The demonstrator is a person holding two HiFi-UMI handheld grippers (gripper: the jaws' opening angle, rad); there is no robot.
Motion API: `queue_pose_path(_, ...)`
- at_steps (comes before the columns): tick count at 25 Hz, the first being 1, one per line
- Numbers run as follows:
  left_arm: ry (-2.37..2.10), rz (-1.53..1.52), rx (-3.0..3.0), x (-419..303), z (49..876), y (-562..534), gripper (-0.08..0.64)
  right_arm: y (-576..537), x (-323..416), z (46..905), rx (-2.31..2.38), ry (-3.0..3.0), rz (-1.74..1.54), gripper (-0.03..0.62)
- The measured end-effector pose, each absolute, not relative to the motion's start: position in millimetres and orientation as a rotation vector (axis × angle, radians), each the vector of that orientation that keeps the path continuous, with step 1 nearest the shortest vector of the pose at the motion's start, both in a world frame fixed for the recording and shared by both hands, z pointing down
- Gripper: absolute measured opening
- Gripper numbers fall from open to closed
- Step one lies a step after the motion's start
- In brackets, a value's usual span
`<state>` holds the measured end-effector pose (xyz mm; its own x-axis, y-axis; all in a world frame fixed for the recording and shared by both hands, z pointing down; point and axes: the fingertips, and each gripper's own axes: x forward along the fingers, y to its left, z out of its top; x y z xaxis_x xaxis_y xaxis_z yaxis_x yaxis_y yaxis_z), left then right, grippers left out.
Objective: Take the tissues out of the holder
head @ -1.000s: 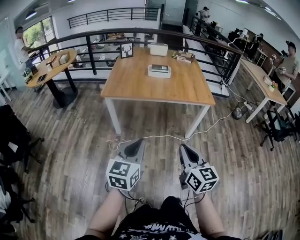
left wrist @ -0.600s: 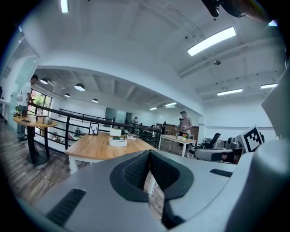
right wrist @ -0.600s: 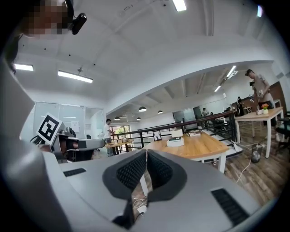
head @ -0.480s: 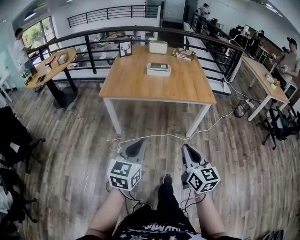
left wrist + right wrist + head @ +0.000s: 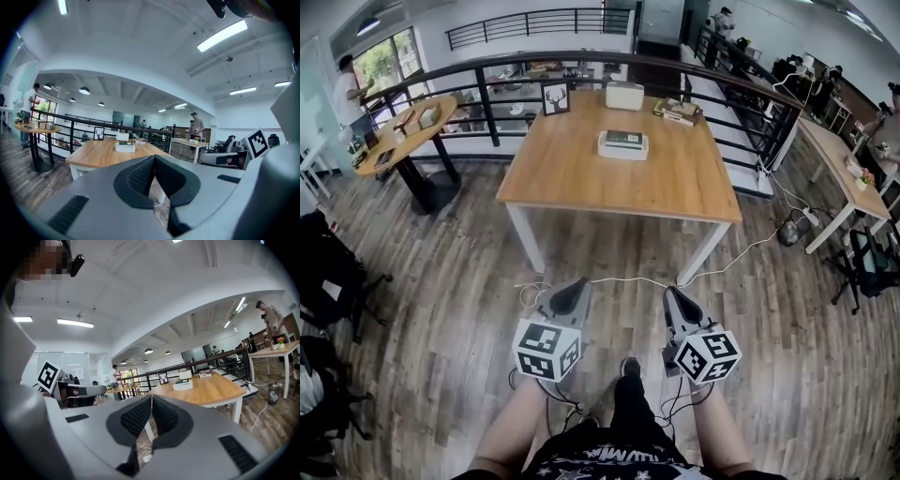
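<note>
While you stand well back from the wooden table (image 5: 572, 178), your left gripper (image 5: 571, 292) and right gripper (image 5: 673, 298) are both closed and empty. The tissue holder (image 5: 623, 143) sits mid-table. The tissues are likely light, soft and easily torn, so pinch the top sheet at the opening.

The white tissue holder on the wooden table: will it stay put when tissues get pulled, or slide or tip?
Probably no tipping: the holder is low, wide and flat on the table. It may slide or lift: it looks light, on smooth wood, nothing bracing it. The tissues themselves can't be made out.
</note>
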<state>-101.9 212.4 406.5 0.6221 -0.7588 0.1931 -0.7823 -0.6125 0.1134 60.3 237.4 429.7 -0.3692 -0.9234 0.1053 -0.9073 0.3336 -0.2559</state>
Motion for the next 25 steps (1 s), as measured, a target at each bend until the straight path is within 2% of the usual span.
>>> queue_pose_path(25, -1.383, 0.199, 2.609, -3.9, 394.4, 8.1, 0.012, 19.5, 164.0, 419.5, -1.632, 2.567, -0.436, 0.017)
